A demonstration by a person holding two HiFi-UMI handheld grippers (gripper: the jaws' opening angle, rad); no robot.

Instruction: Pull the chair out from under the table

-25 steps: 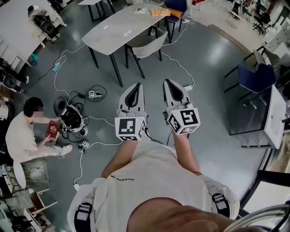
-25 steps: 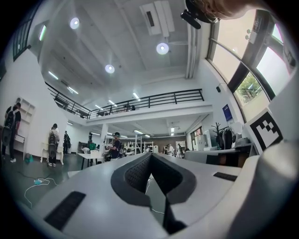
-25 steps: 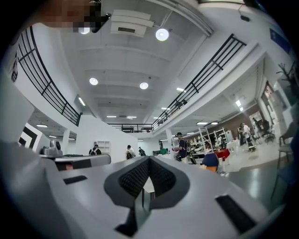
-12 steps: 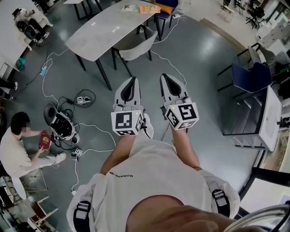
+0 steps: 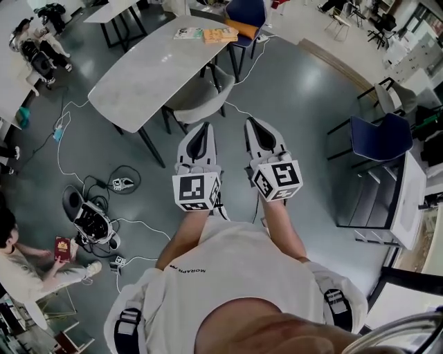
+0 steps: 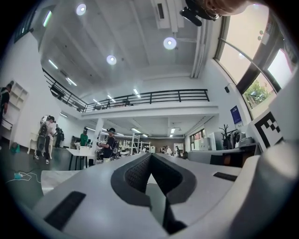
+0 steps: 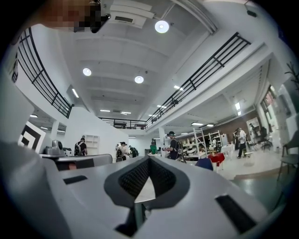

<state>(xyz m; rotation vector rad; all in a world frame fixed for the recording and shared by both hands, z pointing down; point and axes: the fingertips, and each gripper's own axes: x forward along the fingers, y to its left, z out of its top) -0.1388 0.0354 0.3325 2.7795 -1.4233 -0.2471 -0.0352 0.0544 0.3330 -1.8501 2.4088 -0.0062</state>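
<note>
A grey chair (image 5: 196,97) stands tucked under the long grey table (image 5: 138,76), straight ahead in the head view. My left gripper (image 5: 202,128) and right gripper (image 5: 254,126) are held side by side in front of me, both shut with nothing in them, their tips a short way short of the chair's back. In the left gripper view the left gripper (image 6: 150,156) points roughly level into the hall, its jaws meeting at the tip. The right gripper view shows the right gripper (image 7: 148,160) shut likewise. The chair is hidden behind the jaws in both gripper views.
Books (image 5: 213,33) lie on the table's far end, by a blue chair (image 5: 244,12). White cables (image 5: 76,159) and gear (image 5: 93,222) lie on the floor at left, near a seated person (image 5: 21,266). Another blue chair (image 5: 377,136) and a white desk (image 5: 407,200) stand at right.
I have walked forward: the table and grey chair have come nearer and shifted toward the middle of the view. Both grippers stay shut, held the same way.
</note>
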